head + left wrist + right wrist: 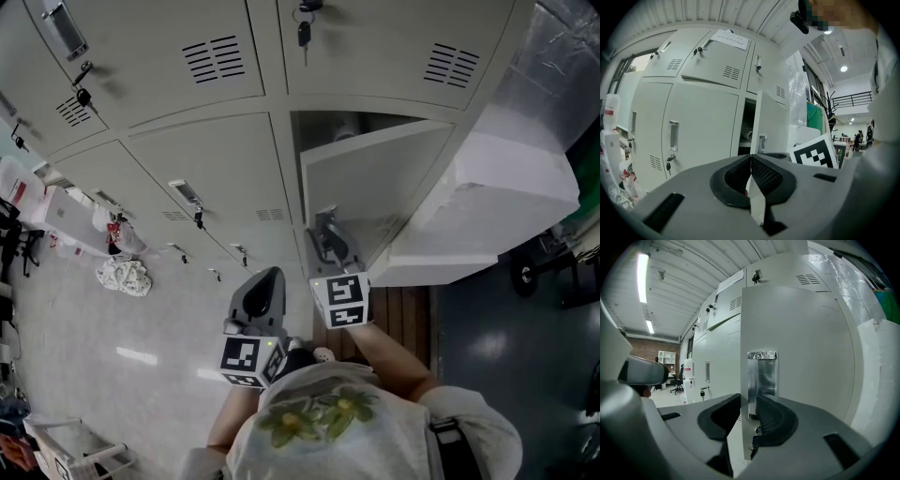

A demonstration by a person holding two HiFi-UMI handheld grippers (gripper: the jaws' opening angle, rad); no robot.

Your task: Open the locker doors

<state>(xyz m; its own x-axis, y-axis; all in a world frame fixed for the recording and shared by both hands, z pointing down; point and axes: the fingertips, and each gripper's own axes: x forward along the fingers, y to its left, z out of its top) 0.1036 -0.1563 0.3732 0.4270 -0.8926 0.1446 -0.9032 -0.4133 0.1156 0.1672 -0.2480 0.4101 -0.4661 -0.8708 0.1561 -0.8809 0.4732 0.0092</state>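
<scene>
A locker door [375, 178] near the right end of the bank is shown swung partly out. Its free edge is clamped beside the recessed metal handle [761, 376] by the right gripper [746, 420], apparently so that the panel can be drawn wider. The left gripper [751, 176] is held back from the lockers, jaws together and empty. The neighbouring lockers [211, 164] are shut, with keys [304, 34] hanging in their locks.

One pale grey locker door [375, 178] stands partly swung out from the bank of lockers [375, 47], showing a dark gap behind it. A shiny recessed metal handle [762, 380] sits near its free edge. The neighbouring doors [211, 173] lie closed and flush, with louvred vents and keys [304, 33] hanging from their locks.
</scene>
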